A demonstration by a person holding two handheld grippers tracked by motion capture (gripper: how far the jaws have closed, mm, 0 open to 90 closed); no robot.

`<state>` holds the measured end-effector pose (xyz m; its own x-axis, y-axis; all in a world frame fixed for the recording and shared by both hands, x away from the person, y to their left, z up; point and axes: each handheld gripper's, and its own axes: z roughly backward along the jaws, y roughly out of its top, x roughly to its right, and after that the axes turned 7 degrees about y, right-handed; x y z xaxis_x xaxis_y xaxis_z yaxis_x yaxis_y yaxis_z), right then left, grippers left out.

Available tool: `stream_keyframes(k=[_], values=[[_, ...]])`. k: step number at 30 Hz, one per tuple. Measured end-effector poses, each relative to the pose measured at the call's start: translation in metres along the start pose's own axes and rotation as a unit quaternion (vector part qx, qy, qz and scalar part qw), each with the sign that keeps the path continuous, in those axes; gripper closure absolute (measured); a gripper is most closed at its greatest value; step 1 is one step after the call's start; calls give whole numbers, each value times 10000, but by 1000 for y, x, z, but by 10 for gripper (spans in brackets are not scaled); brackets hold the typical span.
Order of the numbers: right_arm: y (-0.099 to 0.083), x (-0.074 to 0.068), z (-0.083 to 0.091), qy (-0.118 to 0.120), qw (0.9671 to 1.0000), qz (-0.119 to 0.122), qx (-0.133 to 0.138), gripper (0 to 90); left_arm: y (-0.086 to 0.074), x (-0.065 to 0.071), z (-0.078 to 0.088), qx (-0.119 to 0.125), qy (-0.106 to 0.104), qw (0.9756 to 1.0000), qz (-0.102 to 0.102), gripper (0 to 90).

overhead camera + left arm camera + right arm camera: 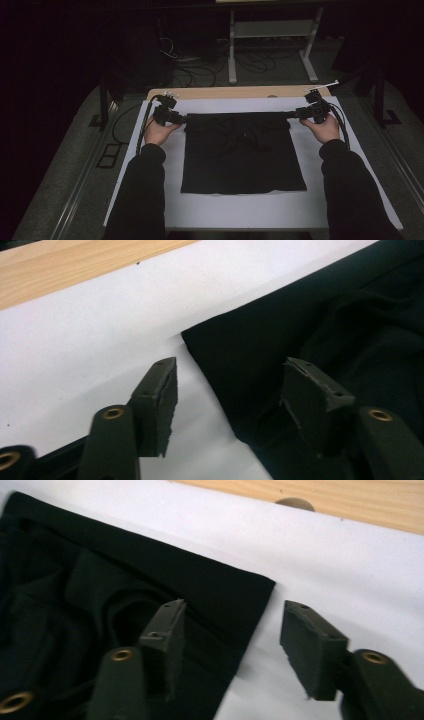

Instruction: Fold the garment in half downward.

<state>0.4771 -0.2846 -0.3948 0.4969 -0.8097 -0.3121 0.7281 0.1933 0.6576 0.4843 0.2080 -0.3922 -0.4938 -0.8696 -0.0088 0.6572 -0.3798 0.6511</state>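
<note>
The table (225, 93) carries a white sheet (250, 207), and a black cloth (242, 155) lies flat at its middle. The left gripper (181, 119) sits at the cloth's far left corner, the right gripper (295, 114) at its far right corner. Both sets of jaws stand apart, straddling the cloth's edge without pressing it.

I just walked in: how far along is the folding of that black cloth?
Done: the black cloth lies flat as a neat rectangle on the white sheet. In hand: the left claw and right claw sit open at its two far corners, pressing on nothing. Left: wrinkles show near the far edge, so perhaps smoothing or another fold; I can't tell.
</note>
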Motion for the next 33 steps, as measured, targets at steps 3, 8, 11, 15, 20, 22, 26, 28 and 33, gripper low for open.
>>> stream_keyframes(k=[3,8,11,15,20,22,26,28,33], values=[[2,-3,5,110,9998,8,141,311,1,5,5,61,-193,9998,-28,268],[5,-11,10,101,9993,108,351,140,5,12,12,231,-602,9979,-10,158],[6,-15,11,193,9989,153,388,106,7,17,14,260,-622,9977,-75,125],[7,-21,11,360,9983,206,406,44,9,22,15,273,-932,9953,-1,18],[7,-26,8,443,9981,224,375,4,10,37,15,274,-960,9949,-177,0],[7,-29,7,443,9981,253,356,1,11,44,15,248,-991,9943,-309,0],[8,-33,6,478,9977,295,367,1,12,57,13,292,-1121,9920,-505,0],[8,-35,5,514,9976,297,365,2,12,62,12,299,-1182,9911,-540,0],[8,-40,1,601,9970,373,311,2,11,71,7,358,-1294,9896,-513,0]])
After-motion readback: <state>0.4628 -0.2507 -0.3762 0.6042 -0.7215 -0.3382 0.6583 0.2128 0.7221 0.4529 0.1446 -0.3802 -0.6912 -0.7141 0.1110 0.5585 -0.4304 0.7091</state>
